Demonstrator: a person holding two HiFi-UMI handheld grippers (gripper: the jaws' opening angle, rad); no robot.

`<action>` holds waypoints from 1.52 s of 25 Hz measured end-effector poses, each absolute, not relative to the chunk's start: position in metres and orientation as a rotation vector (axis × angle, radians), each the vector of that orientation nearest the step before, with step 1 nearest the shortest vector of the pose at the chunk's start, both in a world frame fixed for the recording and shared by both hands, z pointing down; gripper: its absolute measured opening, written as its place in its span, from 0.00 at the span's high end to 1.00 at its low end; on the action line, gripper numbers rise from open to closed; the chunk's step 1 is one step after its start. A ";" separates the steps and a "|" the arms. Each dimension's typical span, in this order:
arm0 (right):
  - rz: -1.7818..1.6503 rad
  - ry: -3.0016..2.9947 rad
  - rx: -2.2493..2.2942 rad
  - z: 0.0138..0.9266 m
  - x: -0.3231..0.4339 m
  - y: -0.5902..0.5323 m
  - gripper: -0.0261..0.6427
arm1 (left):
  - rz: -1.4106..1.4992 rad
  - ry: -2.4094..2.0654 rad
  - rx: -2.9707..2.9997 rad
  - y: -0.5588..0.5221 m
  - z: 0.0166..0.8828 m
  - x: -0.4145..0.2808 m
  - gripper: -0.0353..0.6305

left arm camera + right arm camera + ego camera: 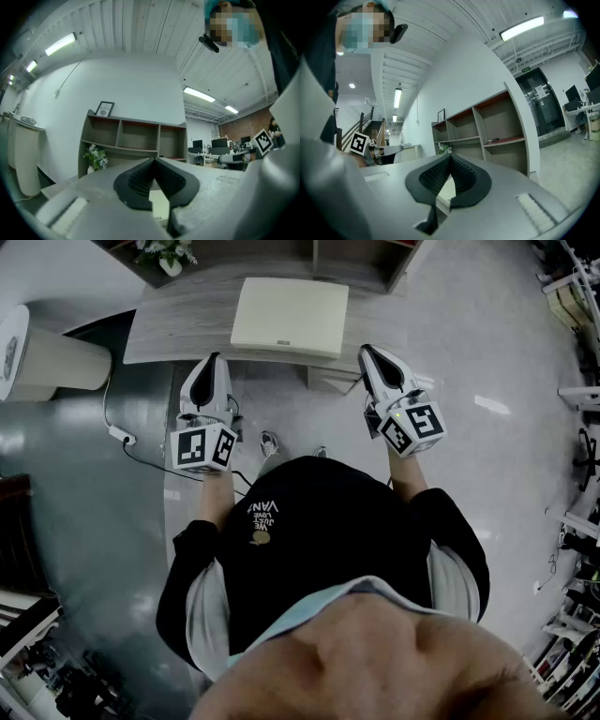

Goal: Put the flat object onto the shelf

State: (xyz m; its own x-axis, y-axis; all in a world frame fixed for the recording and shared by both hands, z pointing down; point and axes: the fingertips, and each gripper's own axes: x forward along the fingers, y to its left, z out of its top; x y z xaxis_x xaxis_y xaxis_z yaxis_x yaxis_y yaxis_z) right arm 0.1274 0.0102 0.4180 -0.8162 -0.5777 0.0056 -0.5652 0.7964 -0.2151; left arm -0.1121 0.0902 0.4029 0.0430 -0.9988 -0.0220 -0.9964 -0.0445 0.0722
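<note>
A person stands before a grey wood-grain table (169, 329), a handheld tool level in each hand. The left claw (210, 364) and the right claw (367, 354) both have their ribbed black pads pressed together on nothing. The task's cream, flat square panel (291, 317) lies untouched on the table, just ahead of the two claws and between them. The pickup appears not yet begun. Done well, it would mean parting both claws first, then pinching opposite edges of the panel so it rides level up to the grey open-fronted shelf unit (136, 136) beyond the claws; a one-sided grip risks letting the panel tilt. Only the head view shows the panel whole and its gap from each claw, while the gripper views catch just a pale sliver beneath the closed pads. Those views, in turn, reveal the shelf's compartments, a small framed picture (105, 108) on top and a vase of white flowers (96, 157). The right gripper view alone shows a small dark item (493, 139) lying in one compartment.
</note>
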 end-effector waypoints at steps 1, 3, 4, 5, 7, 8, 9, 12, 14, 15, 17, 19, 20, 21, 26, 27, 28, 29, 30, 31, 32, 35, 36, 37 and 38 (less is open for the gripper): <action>-0.321 2.919 -0.926 0.418 0.128 0.009 0.97 | -0.087 -2.158 2.231 0.090 0.404 -0.112 0.95; -0.319 2.915 -0.913 0.416 0.129 0.007 0.97 | -0.053 -2.179 2.220 0.090 0.406 -0.111 0.95; -0.316 2.911 -0.901 0.416 0.129 0.007 0.97 | -0.043 -2.185 2.217 0.090 0.407 -0.111 0.95; -0.315 2.906 -0.884 0.415 0.130 0.007 0.97 | -0.045 -2.191 2.212 0.091 0.408 -0.110 0.95; -0.335 2.890 -0.848 0.413 0.130 0.008 0.96 | -0.074 -2.203 2.196 0.093 0.408 -0.110 0.95; -0.348 2.883 -0.836 0.413 0.131 0.007 0.96 | -0.088 -2.208 2.190 0.094 0.407 -0.109 0.95; -0.359 2.879 -0.833 0.413 0.132 0.006 0.96 | -0.097 -2.212 2.187 0.095 0.407 -0.109 0.95; -0.379 2.865 -0.853 0.415 0.133 0.000 0.96 | -0.124 -2.212 2.184 0.095 0.407 -0.111 0.95; -0.389 2.858 -0.869 0.417 0.131 -0.002 0.96 | -0.148 -2.188 2.198 0.092 0.407 -0.114 0.95; -0.389 2.858 -0.879 0.417 0.131 -0.003 0.96 | -0.153 -2.172 2.211 0.089 0.407 -0.115 0.95; -0.385 2.856 -0.911 0.417 0.129 -0.007 0.96 | -0.147 -2.145 2.238 0.080 0.408 -0.120 0.95; -0.385 2.845 -0.951 0.416 0.124 -0.012 0.96 | -0.127 -2.125 2.255 0.070 0.409 -0.129 0.95; -0.386 2.839 -0.969 0.416 0.121 -0.014 0.96 | -0.114 -2.113 2.263 0.065 0.409 -0.134 0.95; -0.386 2.832 -0.986 0.415 0.118 -0.017 0.96 | -0.102 -2.101 2.271 0.060 0.411 -0.139 0.95; -0.371 2.772 -1.097 0.411 0.103 -0.030 0.96 | -0.085 -2.025 2.331 0.035 0.411 -0.166 0.95; -0.369 2.759 -1.121 0.411 0.099 -0.031 0.96 | -0.088 -2.008 2.345 0.030 0.411 -0.172 0.95; -0.368 2.747 -1.145 0.411 0.096 -0.031 0.96 | -0.090 -1.989 2.360 0.025 0.411 -0.177 0.95; -0.368 2.736 -1.169 0.412 0.091 -0.032 0.96 | -0.090 -1.969 2.376 0.020 0.411 -0.182 0.95; -0.371 2.723 -1.191 0.413 0.087 -0.032 0.96 | -0.088 -1.948 2.391 0.016 0.412 -0.187 0.95; -0.374 2.711 -1.212 0.414 0.082 -0.033 0.96 | -0.084 -1.926 2.405 0.012 0.412 -0.192 0.95; -0.377 2.697 -1.232 0.414 0.077 -0.033 0.96 | -0.081 -1.905 2.418 0.008 0.413 -0.197 0.95; -0.379 2.656 -1.293 0.416 0.062 -0.034 0.96 | -0.069 -1.841 2.458 -0.003 0.415 -0.213 0.95; -0.379 2.641 -1.314 0.416 0.058 -0.033 0.96 | -0.062 -1.820 2.472 -0.006 0.416 -0.218 0.95; -0.379 2.625 -1.335 0.417 0.054 -0.032 0.96 | -0.054 -1.799 2.486 -0.009 0.417 -0.224 0.95; -0.379 2.610 -1.358 0.418 0.051 -0.031 0.96 | -0.047 -1.779 2.499 -0.011 0.418 -0.229 0.95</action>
